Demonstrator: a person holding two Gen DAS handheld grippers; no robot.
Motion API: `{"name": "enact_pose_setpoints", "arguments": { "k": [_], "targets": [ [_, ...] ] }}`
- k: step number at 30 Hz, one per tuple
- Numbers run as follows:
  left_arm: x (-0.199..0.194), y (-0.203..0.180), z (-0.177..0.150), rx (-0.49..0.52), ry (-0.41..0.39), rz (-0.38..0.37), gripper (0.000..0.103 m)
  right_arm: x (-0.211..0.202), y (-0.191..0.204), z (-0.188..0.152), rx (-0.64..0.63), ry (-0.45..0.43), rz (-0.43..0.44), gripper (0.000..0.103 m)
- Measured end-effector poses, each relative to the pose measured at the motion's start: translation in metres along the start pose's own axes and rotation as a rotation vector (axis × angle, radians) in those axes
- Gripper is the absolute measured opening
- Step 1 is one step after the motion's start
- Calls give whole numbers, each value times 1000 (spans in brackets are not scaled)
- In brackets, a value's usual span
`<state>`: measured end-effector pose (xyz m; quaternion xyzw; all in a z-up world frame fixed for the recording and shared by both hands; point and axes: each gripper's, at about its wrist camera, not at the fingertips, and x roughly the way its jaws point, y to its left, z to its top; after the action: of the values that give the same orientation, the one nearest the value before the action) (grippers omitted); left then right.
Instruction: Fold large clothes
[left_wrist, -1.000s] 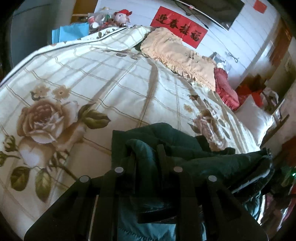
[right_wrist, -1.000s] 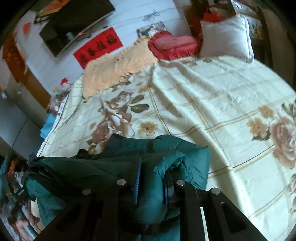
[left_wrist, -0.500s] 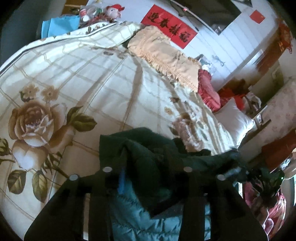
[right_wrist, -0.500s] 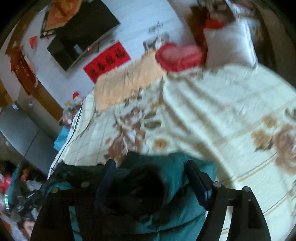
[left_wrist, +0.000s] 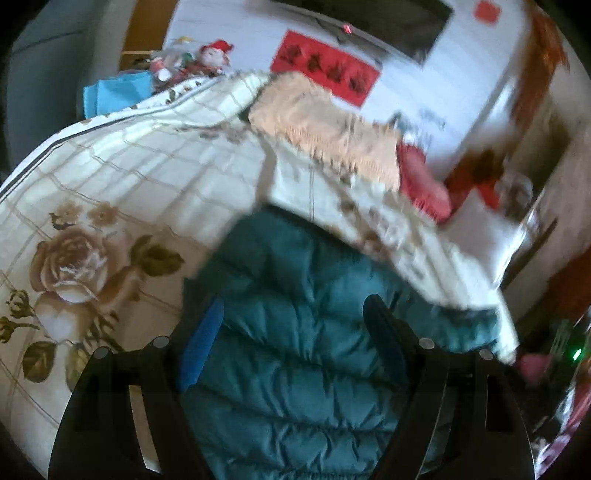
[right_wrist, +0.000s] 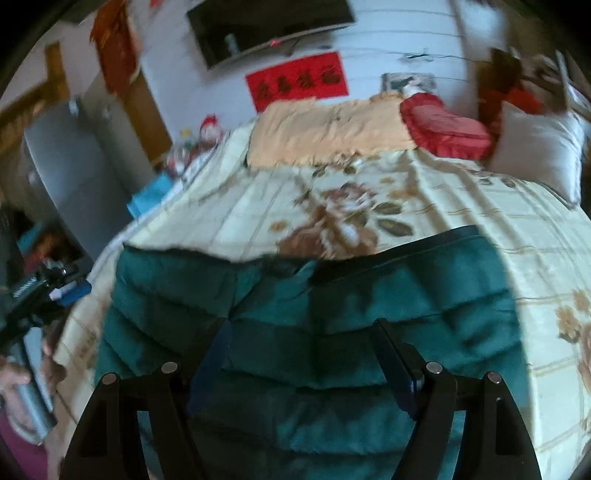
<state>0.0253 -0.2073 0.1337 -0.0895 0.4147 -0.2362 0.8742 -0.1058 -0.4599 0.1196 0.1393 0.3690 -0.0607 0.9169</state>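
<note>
A teal quilted puffer jacket (left_wrist: 295, 332) lies spread on the floral bedspread (left_wrist: 129, 177) at the bed's near edge. In the right wrist view the same jacket (right_wrist: 332, 314) lies flat, its dark zipper edge toward the far side. My left gripper (left_wrist: 291, 317) hovers just over the jacket, its jaws opening, with the fabric lying below and the pads apart from it. My right gripper (right_wrist: 299, 328) stands open above the jacket, nothing pinched between its fingers. The left gripper (right_wrist: 44, 288) also shows at the left edge of the right wrist view.
At the head of the bed lie a peach fringed blanket (right_wrist: 325, 133), a red cushion (right_wrist: 443, 129) and a white pillow (right_wrist: 539, 151). A red banner (right_wrist: 299, 81) and a dark screen (right_wrist: 266, 26) hang on the wall. Toys (left_wrist: 199, 59) and a blue box (left_wrist: 118, 92) sit beside the bed.
Both grippers, shut on bunched jacket fabric a second ago, have let go and spread wide. The jacket now lies flat and spread out. Both grippers have drawn back and risen a little.
</note>
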Motion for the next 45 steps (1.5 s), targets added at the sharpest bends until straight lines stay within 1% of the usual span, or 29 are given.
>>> {"name": "enact_pose_setpoints", "arguments": {
  "k": [1,2,3,4,5,8,12,15,18,20,23,24,27,31,34,36,38,41,45],
  "targets": [
    [10,-3,-4,13,13,22,79,11,5,0,-19,13,-17,75],
    [24,-8,-8,27,38,74,79,22,10,0,-43,27,-54,75],
    [33,-9,-11,32,52,100,79,33,14,0,-63,39,-93,76],
    [41,-9,-13,33,63,118,79,40,14,0,-69,45,-104,76],
    [50,-8,-14,33,71,144,79,46,14,0,-69,51,-110,76],
    [67,-5,-13,55,96,193,86,61,4,0,-47,79,-120,76],
    [81,-3,-14,84,125,223,92,82,-1,-1,-20,131,-121,78],
    [86,0,-16,82,139,221,93,89,0,-2,-23,147,-129,80],
    [87,3,-16,79,142,214,94,81,1,1,-20,157,-120,80],
    [87,2,-17,81,140,212,94,68,0,4,-22,139,-118,80],
    [88,3,-16,75,142,204,96,47,-3,9,-25,90,-124,80],
    [89,4,-17,73,143,200,96,43,-5,11,-31,84,-136,80],
    [90,5,-16,66,147,192,99,35,-19,18,-48,78,-215,80],
    [95,7,-15,62,160,185,101,36,-48,20,-1,88,-263,80],
    [97,6,-15,63,162,185,102,43,-67,18,49,98,-268,80],
    [97,6,-15,66,161,183,102,51,-74,14,62,125,-280,80],
    [98,7,-14,64,161,177,102,58,-78,10,74,146,-281,83],
    [97,8,-14,61,158,171,102,64,-80,6,82,145,-287,86],
    [83,6,-12,67,149,151,102,60,-77,5,76,151,-302,86]
  ]
}}
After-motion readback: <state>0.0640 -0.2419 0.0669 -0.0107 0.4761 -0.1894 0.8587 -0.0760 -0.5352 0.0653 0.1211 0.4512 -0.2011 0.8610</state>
